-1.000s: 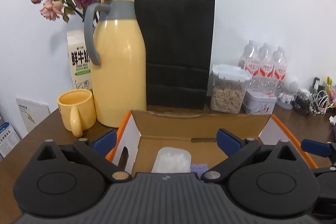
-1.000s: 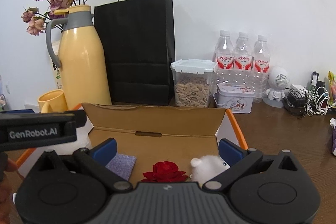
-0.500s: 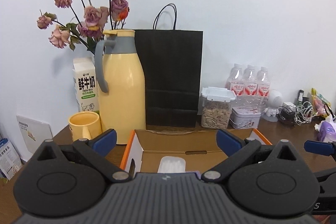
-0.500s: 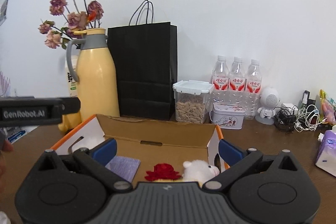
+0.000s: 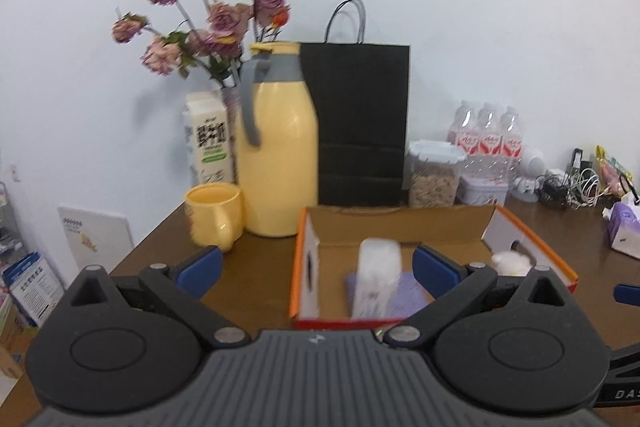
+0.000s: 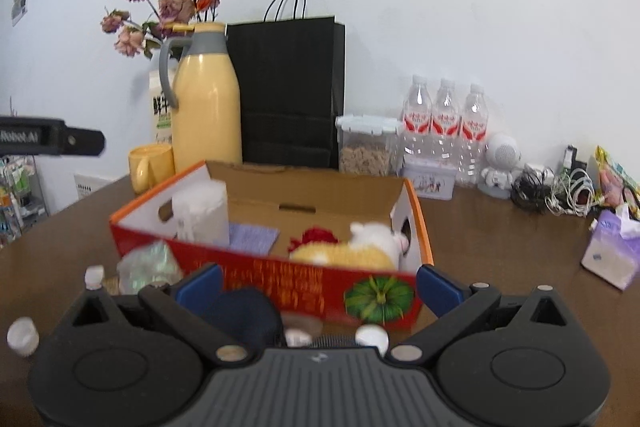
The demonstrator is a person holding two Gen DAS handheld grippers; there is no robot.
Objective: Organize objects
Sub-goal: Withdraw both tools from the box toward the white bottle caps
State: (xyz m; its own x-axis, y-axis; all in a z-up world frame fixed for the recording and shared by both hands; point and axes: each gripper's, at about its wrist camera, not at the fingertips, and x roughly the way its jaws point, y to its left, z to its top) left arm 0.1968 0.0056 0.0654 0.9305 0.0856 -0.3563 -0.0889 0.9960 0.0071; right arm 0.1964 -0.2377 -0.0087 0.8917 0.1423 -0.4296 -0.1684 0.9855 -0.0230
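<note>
Tongs on the left (image 5: 316, 265) are spread wide with nothing between the blue pads, held level above the brown table (image 5: 256, 291) and aimed at the wall. The right tongs (image 6: 318, 287) are likewise released and empty, hanging low before the near red wall of the cardboard box (image 6: 304, 281). Just before that wall lie a dark rounded object (image 6: 240, 311), a crinkled clear packet (image 6: 146, 267) and small white caps (image 6: 94, 277).

The open-topped box sits with its long axis running left to right. Inside, a white pack (image 6: 202, 213) stands upright at the left end, a purple cloth (image 6: 252, 237) lies flat beside it, a red flower (image 6: 316, 235) sits mid-box, and a white and yellow plush toy (image 6: 360, 245) lies at the right end.

Beyond the box stand a yellow mug (image 5: 214, 219), a yellow thermos (image 5: 276, 143) and a black paper bag (image 5: 362, 123).
</note>
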